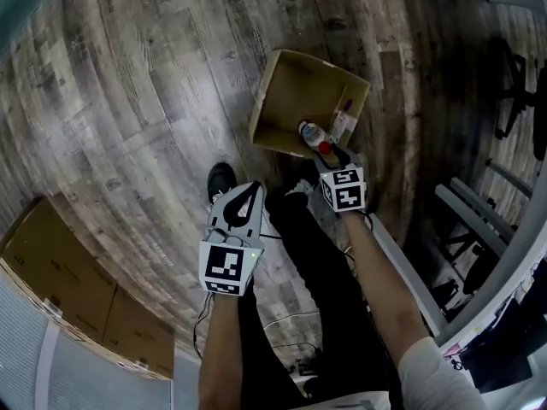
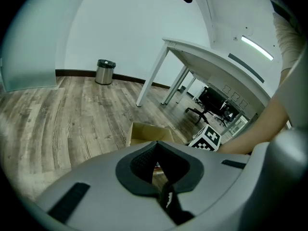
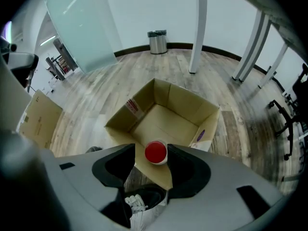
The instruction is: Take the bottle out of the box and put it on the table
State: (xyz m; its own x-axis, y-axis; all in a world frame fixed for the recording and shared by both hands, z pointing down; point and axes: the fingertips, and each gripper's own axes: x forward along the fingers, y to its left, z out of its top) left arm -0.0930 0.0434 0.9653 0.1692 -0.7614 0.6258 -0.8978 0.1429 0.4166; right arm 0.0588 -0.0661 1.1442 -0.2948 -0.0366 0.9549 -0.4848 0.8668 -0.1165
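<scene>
Bottle (image 3: 156, 152), red-capped, stands against the near wall of the box (image 3: 169, 110); probably light, slick plastic; best taken just below the cap; right gripper (image 3: 152, 149) gapes wide around it, left gripper (image 2: 156, 143) closed, empty.

Left gripper (image 1: 253, 188): pale grey moulded shell, black ribbed pads (image 2: 139, 160), small green light (image 1: 254, 248) on the housing. Right gripper (image 1: 332, 154): same grey shell, black pads. Each carries a white cube (image 1: 226, 267) with black square markers. Thin cable (image 1: 199, 323) at the left unit. Worn: black trousers (image 1: 316, 254), black shoe (image 1: 221, 178), white short sleeve (image 1: 432, 370).
</scene>
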